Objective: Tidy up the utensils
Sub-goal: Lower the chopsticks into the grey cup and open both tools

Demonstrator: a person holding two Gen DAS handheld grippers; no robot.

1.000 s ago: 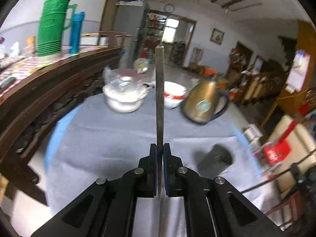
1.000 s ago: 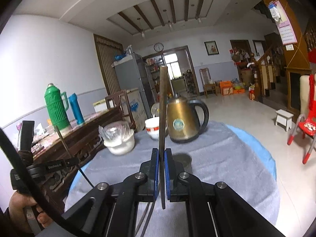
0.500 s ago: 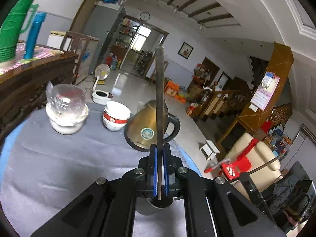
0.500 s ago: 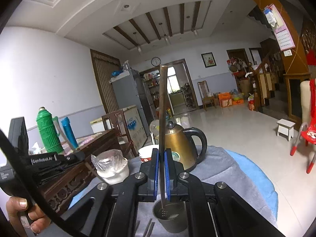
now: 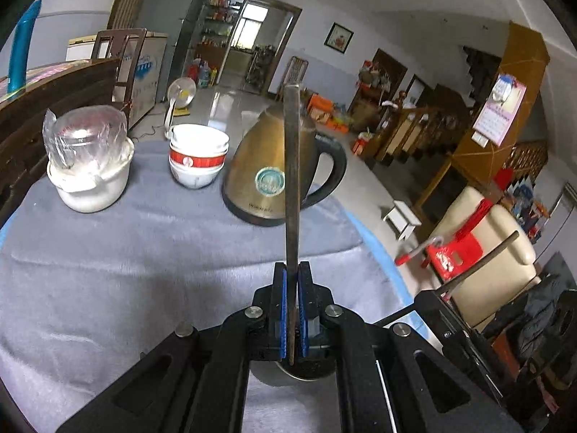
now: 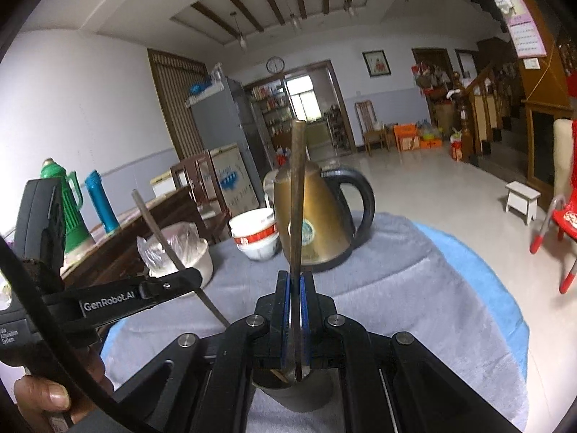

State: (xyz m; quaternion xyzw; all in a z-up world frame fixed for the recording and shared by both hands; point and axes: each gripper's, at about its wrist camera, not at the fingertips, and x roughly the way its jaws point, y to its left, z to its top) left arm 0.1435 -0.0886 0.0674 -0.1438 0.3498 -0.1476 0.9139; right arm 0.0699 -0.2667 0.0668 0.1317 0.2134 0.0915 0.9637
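Observation:
My left gripper [image 5: 291, 278] is shut on a thin metal chopstick [image 5: 291, 166] that stands upright; its lower tip hangs over the rim of a dark cup [image 5: 306, 371] under the fingers. My right gripper [image 6: 295, 285] is shut on a second chopstick [image 6: 296, 195], whose lower end reaches into the same dark cup [image 6: 295, 393]. The left gripper with its slanted chopstick [image 6: 162, 238] shows at the left of the right wrist view. The right gripper's chopstick [image 5: 483, 263] shows at the right of the left wrist view.
On the grey cloth [image 5: 108, 270] stand a brass kettle [image 5: 267, 176], stacked red-and-white bowls [image 5: 196, 160] and a white pot with a plastic bag [image 5: 88, 166]. A wooden sideboard [image 6: 119, 249] with a green thermos [image 6: 70, 209] is at the left. The table edge falls off at the right.
Both grippers have come down closer to the table with their chopsticks. The cup now lies hidden under both grippers, and the right chopstick's tip has gone deeper into it.

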